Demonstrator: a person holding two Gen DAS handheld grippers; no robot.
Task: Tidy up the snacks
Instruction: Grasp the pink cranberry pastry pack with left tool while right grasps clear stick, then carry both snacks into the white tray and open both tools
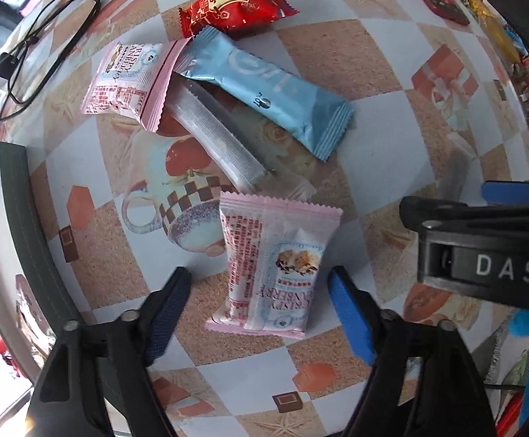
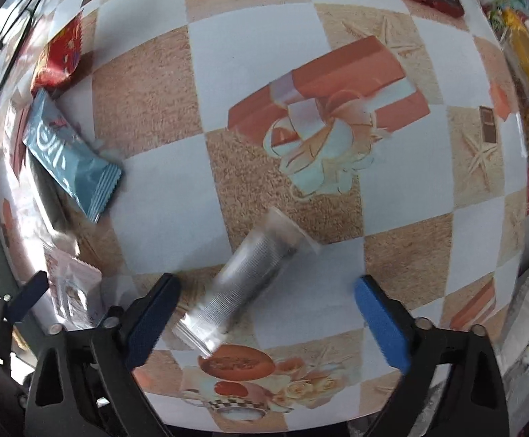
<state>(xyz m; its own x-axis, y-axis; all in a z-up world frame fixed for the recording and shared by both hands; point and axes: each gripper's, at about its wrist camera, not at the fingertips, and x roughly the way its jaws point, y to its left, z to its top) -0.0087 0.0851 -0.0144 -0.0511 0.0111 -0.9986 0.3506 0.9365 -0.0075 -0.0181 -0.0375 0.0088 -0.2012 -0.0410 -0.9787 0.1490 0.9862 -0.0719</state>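
The left gripper (image 1: pixel 260 291) is held with its fingers spread on either side of a pink snack packet (image 1: pixel 273 266), which lies flat on the checkered tablecloth (image 1: pixel 391 73) without being touched. Just beyond that packet a silver wrapper (image 1: pixel 217 134) is seen, overlapped by a blue bar (image 1: pixel 268 91) and a second pink packet (image 1: pixel 127 80); a red packet (image 1: pixel 235 5) lies farther off. The right gripper (image 2: pixel 264 309) is also spread wide, with a blurred silver packet (image 2: pixel 246 276) between its fingers, ungripped.

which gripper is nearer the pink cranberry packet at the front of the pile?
Left. The left gripper is open, fingers either side of the nearer pink cranberry packet. The right gripper is open off to the packet's right, straddling a clear ribbed packet.
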